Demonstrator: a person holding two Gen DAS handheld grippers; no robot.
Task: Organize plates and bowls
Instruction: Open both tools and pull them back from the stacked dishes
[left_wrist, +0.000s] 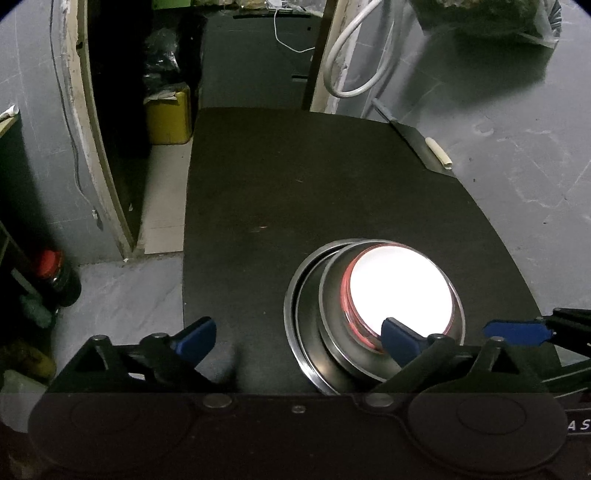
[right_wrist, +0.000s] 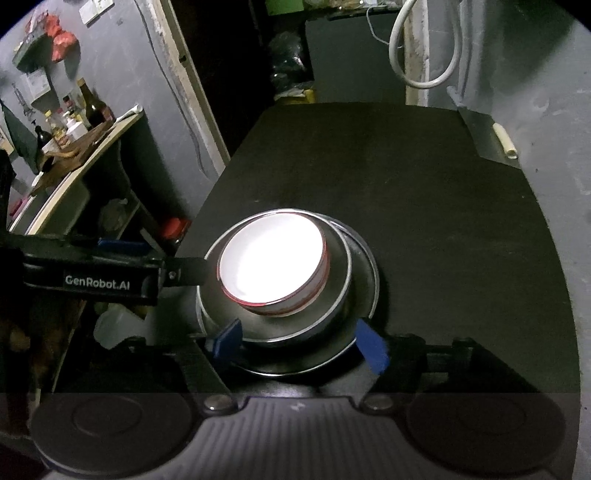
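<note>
A white bowl with a red rim (left_wrist: 400, 286) (right_wrist: 271, 258) sits inside a steel bowl (left_wrist: 334, 325) (right_wrist: 332, 306), which rests on a steel plate (left_wrist: 299, 295) (right_wrist: 369, 273) on the black table (left_wrist: 314, 184) (right_wrist: 424, 203). My left gripper (left_wrist: 299, 338) is open and empty; its right fingertip (left_wrist: 400, 339) is by the bowls' near edge. It shows from the side in the right wrist view (right_wrist: 184, 271). My right gripper (right_wrist: 299, 341) is open, its blue fingertips (right_wrist: 373, 345) on either side of the stack's near edge.
A yellow box (left_wrist: 170, 114) stands on the floor beyond the table's far left corner. A white hose (left_wrist: 351, 62) (right_wrist: 424, 55) hangs on the back wall. A shelf with bottles (right_wrist: 70, 125) is at the left. A red-capped jar (left_wrist: 51, 273) stands low left.
</note>
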